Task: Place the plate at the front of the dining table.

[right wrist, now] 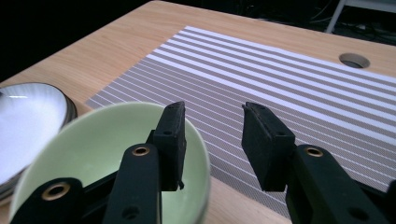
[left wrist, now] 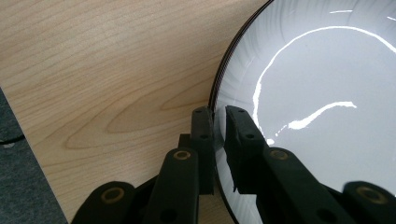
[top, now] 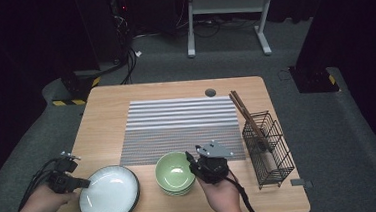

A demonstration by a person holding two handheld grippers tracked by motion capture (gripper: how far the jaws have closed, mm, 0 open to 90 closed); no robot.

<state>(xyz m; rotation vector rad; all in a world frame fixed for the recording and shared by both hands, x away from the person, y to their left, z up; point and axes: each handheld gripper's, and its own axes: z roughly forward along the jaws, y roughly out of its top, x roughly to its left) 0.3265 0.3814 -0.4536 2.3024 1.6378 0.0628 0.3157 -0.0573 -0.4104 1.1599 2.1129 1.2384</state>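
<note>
Left gripper [left wrist: 218,135] clamped on the rim of the white plate [top: 109,194], one jaw outside on the wood, the other inside on the glaze; plate lying at the near left of the table [top: 106,116], its near rim close to the table's near edge. Right gripper [right wrist: 212,140] with jaws apart, straddling the rim of the green bowl [right wrist: 102,154], one jaw inside the bowl and one outside over the striped mat [right wrist: 280,79], pads not pressing; no grip there yet. Bowl sitting on top of a small stack just right of the plate, nearly touching it, at the near edge of the mat. Likely step: lifting the plate by its rim while taking hold of the bowl. Best done by keeping the plate level, since a pinch at one edge lets the far side sag, and by seating the right pads squarely over the bowl's wall before closing. Little slack between plate and bowl, so lift straight up before any sideways shift. Plenty of free mat beyond for setting down; wire rack [top: 269,148] with chopsticks [top: 244,114] at the right, near the right hand, to be given a berth.
</note>
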